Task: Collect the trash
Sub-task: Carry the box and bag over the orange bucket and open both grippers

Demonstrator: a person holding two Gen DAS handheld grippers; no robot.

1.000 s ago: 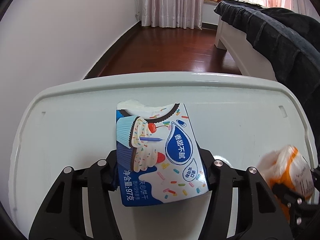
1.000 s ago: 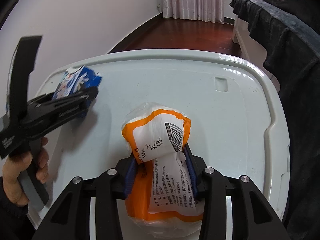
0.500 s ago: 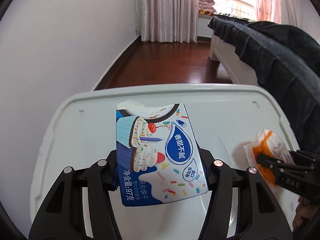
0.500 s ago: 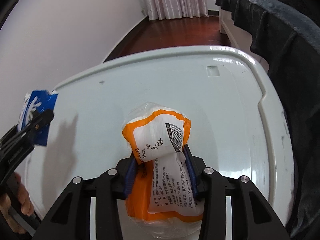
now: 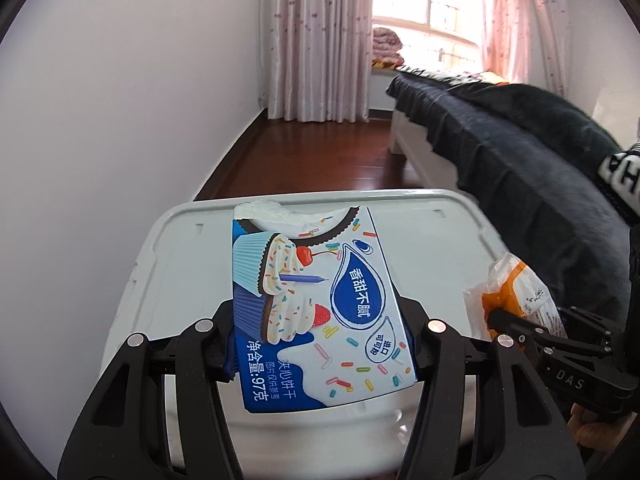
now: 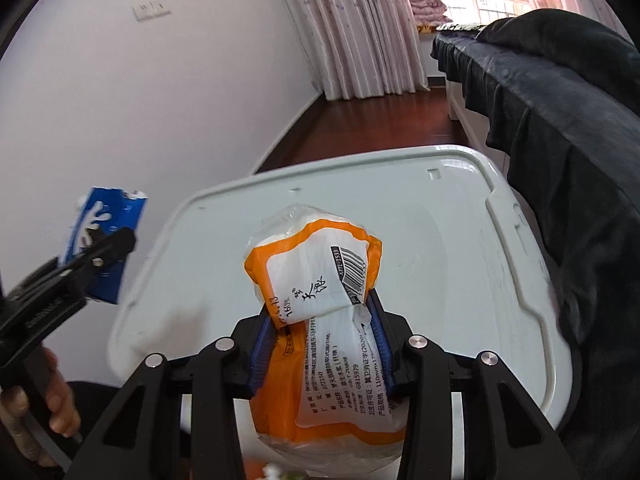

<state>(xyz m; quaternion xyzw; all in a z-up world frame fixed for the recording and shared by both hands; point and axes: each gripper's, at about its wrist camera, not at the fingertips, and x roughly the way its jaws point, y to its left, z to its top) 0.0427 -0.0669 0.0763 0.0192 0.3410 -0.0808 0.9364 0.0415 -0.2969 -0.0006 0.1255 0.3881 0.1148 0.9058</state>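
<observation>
My left gripper [image 5: 320,332] is shut on a blue and white cookie box [image 5: 316,304] with a torn top edge, held above the white plastic table [image 5: 180,264]. The box also shows at the left of the right wrist view [image 6: 105,236]. My right gripper [image 6: 320,344] is shut on an orange and white tissue pack [image 6: 316,280], held above the same table [image 6: 440,220]. The pack also shows at the right of the left wrist view [image 5: 516,292].
A bed under a dark blanket [image 5: 520,148] runs along the right side, close to the table's right edge. A white wall [image 5: 120,120] stands on the left. Dark wood floor [image 5: 312,156] and pink curtains [image 5: 320,40] lie beyond the table.
Both grippers have risen and pulled back from the table with their items still held. The table looks smaller and lower, and more of the room shows.
</observation>
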